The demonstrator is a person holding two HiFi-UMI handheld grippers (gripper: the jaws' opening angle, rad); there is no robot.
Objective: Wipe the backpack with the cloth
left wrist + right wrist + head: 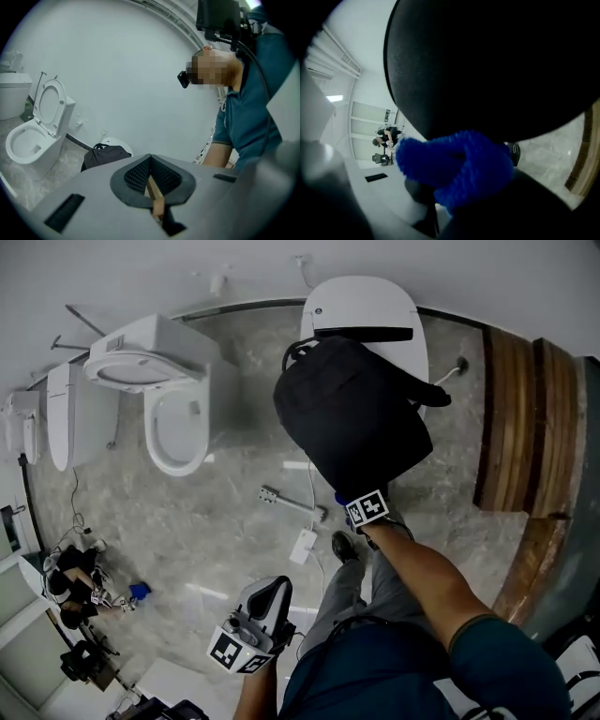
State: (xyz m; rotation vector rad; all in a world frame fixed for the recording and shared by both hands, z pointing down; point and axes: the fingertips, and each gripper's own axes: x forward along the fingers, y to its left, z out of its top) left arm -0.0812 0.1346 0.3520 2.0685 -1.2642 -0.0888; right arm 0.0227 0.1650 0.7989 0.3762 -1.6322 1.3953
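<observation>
A black backpack rests on the closed lid of a white toilet at the top centre of the head view. My right gripper is at the backpack's near lower edge, shut on a blue cloth. In the right gripper view the fuzzy blue cloth is bunched between the jaws and presses against the backpack, which fills most of that view. My left gripper is held low near my body, away from the backpack, jaws together and holding nothing. It sees the backpack from afar.
A second toilet with its seat raised stands to the left, with another white fixture beyond it. Wooden planks lie along the right. A long-handled tool lies on the marble floor. A person crouches at lower left.
</observation>
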